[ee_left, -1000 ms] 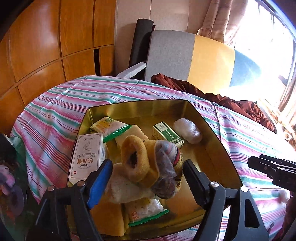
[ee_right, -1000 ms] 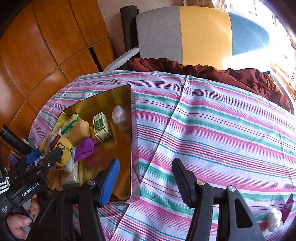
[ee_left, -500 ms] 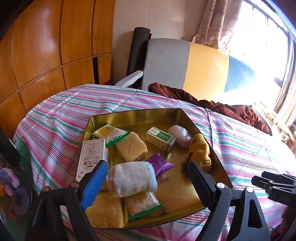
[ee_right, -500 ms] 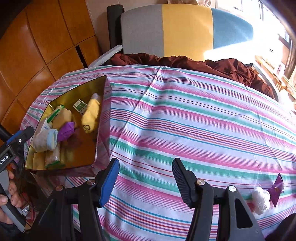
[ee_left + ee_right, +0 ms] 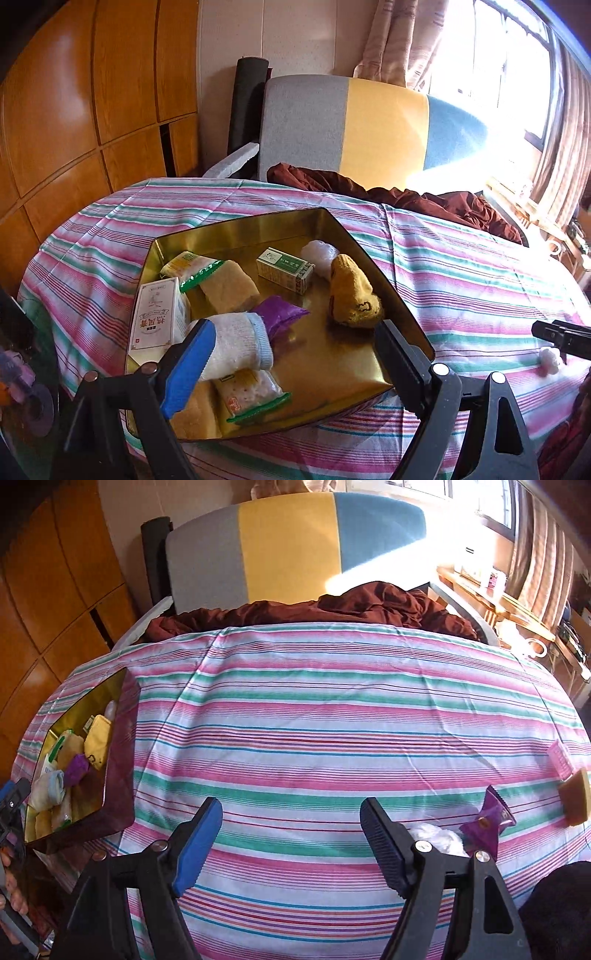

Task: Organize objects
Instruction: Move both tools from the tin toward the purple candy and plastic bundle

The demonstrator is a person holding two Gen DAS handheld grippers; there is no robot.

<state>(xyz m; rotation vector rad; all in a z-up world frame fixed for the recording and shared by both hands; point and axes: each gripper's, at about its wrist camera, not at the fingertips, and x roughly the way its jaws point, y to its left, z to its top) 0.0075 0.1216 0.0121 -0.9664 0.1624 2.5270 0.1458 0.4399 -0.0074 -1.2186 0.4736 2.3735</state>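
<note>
A gold tray [image 5: 391,291] on the striped table holds a yellow sock [image 5: 351,295], a white rolled sock [image 5: 236,343], a purple packet [image 5: 280,314], a green box [image 5: 284,269], a white box [image 5: 157,321] and snack packs. My left gripper [image 5: 295,362] is open and empty at the tray's near edge. My right gripper [image 5: 291,845] is open and empty over bare cloth. A white wad [image 5: 439,838], a purple packet [image 5: 487,821], a brown block [image 5: 574,801] and a pink item [image 5: 559,762] lie at its right. The tray [image 5: 122,771] shows at far left.
A chair [image 5: 288,550] with grey, yellow and blue panels stands behind the table, with a dark red cloth [image 5: 332,607] over its seat. Wooden panels [image 5: 92,110] line the left wall. A window [image 5: 498,62] is at the right.
My left gripper let go of the yellow sock, which now lies in the tray, and drew back. My right gripper swung right, away from the tray, bringing the loose items into view.
</note>
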